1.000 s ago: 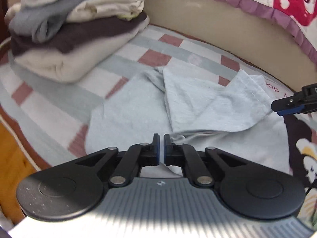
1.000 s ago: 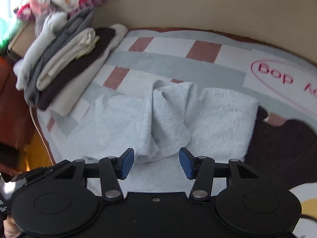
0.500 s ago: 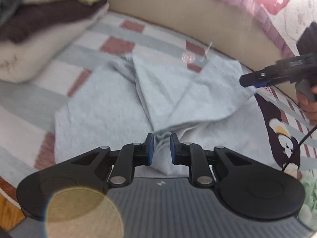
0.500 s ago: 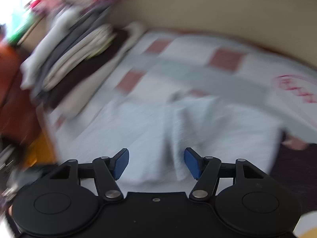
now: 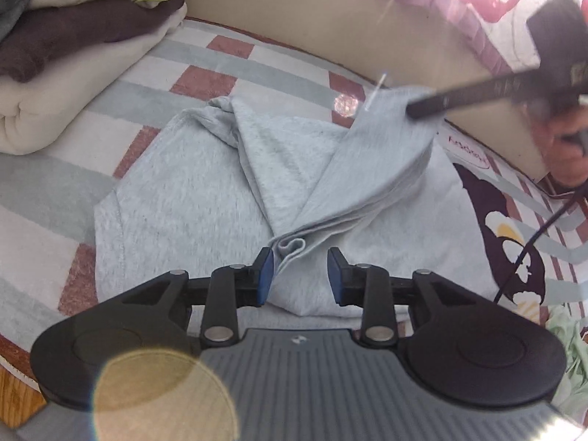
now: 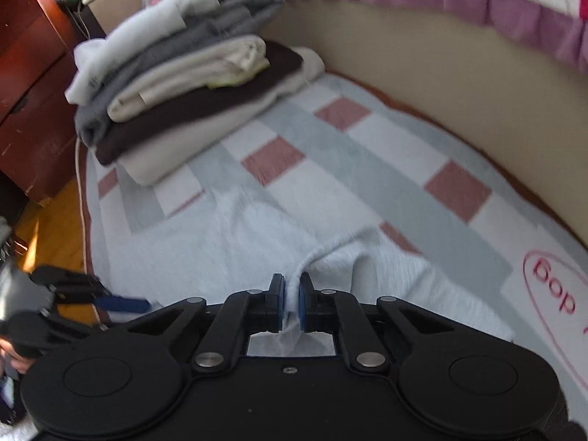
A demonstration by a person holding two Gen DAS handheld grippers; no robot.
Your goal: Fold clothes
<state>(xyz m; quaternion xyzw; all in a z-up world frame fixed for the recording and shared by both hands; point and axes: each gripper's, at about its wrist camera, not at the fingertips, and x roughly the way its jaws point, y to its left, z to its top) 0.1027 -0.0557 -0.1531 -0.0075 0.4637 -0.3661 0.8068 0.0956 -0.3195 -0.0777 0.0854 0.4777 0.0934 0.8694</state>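
While the right claw pinches the grey garment, the left claw gapes; blanket reads, perhaps, "Bop".

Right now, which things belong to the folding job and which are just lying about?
In the job: grey garment; right gripper, shut on its fold; left gripper, open at its near edge.

Lying about: folded stack; checked blanket; wooden cabinet.

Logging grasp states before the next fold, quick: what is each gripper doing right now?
Left gripper: open, jaws astride a fold of the light grey garment.
Right gripper: shut on the light grey garment.
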